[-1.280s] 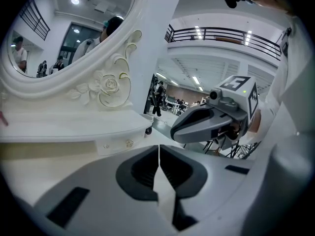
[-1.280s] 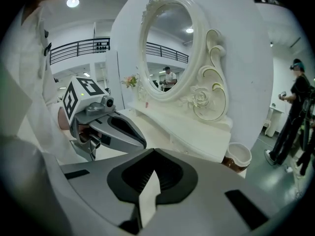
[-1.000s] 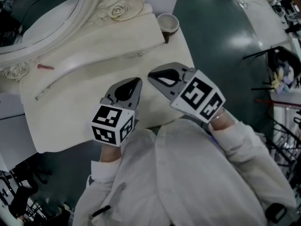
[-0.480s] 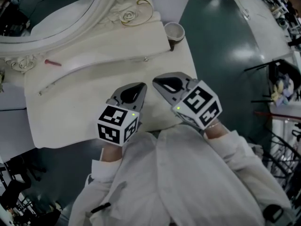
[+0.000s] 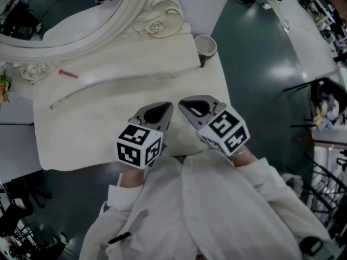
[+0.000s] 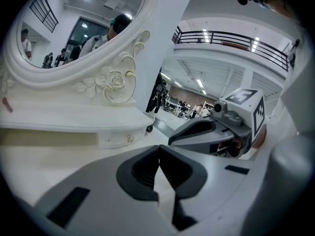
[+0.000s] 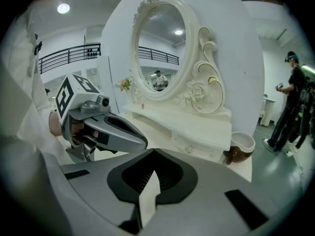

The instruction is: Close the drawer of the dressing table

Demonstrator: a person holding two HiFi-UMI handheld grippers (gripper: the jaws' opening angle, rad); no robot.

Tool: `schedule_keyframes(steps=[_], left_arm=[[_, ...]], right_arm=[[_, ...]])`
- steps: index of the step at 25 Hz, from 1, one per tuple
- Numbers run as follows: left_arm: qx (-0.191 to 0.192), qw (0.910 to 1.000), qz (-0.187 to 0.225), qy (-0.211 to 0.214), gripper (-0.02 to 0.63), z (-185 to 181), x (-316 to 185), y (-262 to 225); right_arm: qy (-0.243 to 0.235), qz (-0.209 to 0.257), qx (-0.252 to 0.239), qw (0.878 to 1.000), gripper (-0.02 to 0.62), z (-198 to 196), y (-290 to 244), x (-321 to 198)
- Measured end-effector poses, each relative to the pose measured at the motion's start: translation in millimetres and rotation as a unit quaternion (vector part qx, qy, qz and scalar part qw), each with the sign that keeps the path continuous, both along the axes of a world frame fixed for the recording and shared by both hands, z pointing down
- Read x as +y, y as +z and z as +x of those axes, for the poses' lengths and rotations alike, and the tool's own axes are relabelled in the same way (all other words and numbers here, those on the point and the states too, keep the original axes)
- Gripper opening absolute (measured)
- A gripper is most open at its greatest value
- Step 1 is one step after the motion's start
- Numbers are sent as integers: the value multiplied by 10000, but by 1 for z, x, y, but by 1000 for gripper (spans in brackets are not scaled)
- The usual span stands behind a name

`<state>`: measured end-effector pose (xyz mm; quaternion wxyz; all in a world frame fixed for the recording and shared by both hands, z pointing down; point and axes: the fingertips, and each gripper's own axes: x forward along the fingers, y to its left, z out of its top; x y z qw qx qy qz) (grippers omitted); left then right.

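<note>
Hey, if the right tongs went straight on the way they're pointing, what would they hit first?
Probably the white tabletop, since the shut right tongs tilt down over it; the low drawer tier under the mirror lies beyond. Depth is hard to judge.

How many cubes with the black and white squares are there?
2. One marker cube rides on the left gripper, over the dressing table's front edge. The other rides on the right gripper, beside it. No more seem hidden.

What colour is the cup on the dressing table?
The cup is brown, white inside; right gripper view.
</note>
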<state>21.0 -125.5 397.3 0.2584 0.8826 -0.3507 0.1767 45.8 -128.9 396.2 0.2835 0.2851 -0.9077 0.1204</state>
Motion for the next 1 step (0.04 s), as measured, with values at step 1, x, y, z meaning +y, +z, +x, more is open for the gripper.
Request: schedule_keyframes(steps=[1], left_arm=[[43, 10000, -41, -18, 8, 0, 1, 1]], right_arm=[[7, -17, 33, 10000, 6, 2, 4, 1]])
